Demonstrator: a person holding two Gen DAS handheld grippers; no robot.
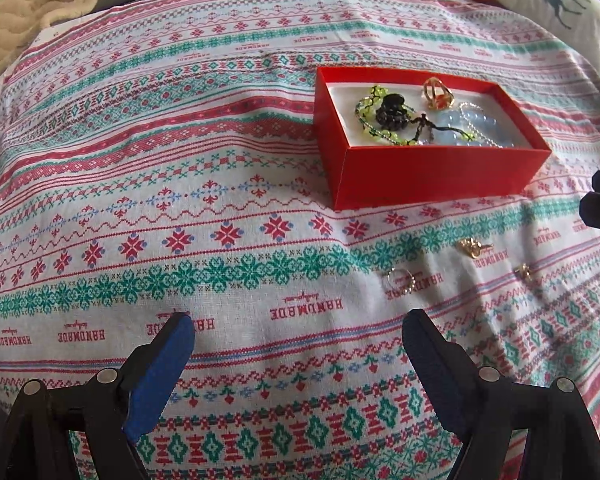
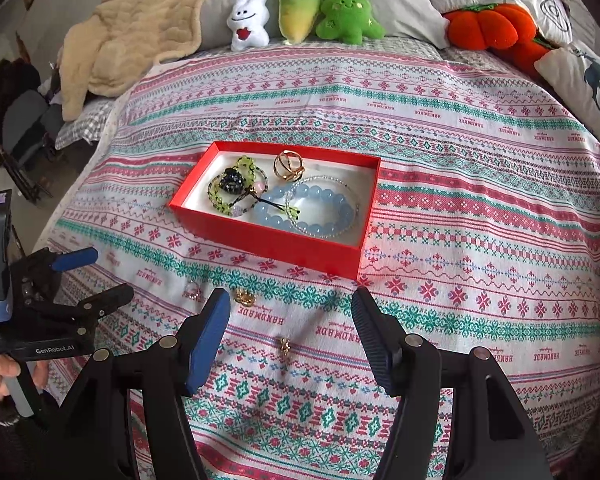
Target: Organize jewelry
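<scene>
Right wrist view puts the job well along: the red cardboard box [image 2: 273, 236] already holds a pale blue bead bracelet [image 2: 308, 210], a green beaded strand [image 2: 219, 194], a black claw clip [image 2: 231, 181] and a gold ring [image 2: 288, 165]. Three small metal rings [image 2: 284, 346] lie loose on the woven cloth [image 2: 480, 184] just in front of the box. Left gripper [image 1: 295, 328] and right gripper [image 2: 291, 308] both gape wide, empty.
</scene>
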